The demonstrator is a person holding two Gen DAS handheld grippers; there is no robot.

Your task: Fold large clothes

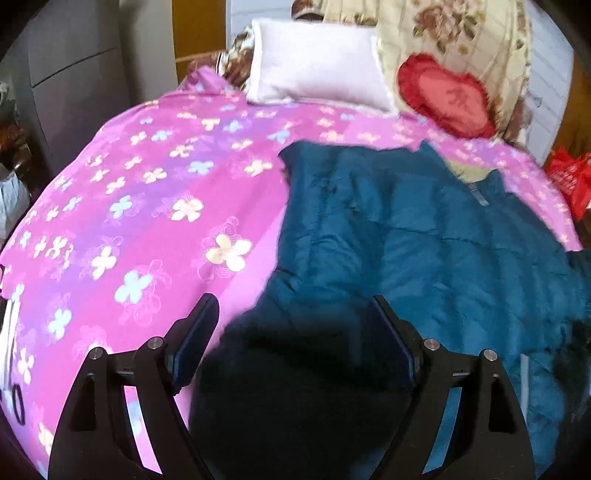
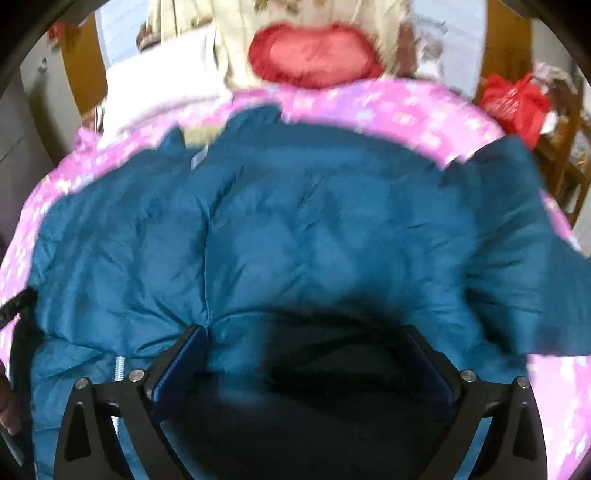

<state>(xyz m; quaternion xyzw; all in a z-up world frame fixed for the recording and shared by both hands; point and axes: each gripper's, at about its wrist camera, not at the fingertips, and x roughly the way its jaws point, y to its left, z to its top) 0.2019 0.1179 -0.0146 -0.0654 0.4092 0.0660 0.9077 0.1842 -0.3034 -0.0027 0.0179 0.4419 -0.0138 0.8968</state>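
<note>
Pink flowered bedcover (image 1: 147, 192) spread over bed. Teal padded jacket (image 1: 424, 236) lies flat on its right half, collar toward headboard. White pillow (image 1: 317, 66) and red heart cushion (image 1: 443, 96) at head. Left gripper (image 1: 295, 314) jaws wide apart over jacket's left hem, nothing pinched. Right gripper (image 2: 306, 339) likewise wide, above jacket, gripping nothing.

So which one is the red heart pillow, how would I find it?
Start at the big bed with the pink flowery cover. Look to its head end, past the blue puffy jacket, where a plain white pillow sits. Right beside it, leaning on the cream flowered quilt, is the heart pillow: the only red, frilly-edged one.
</note>
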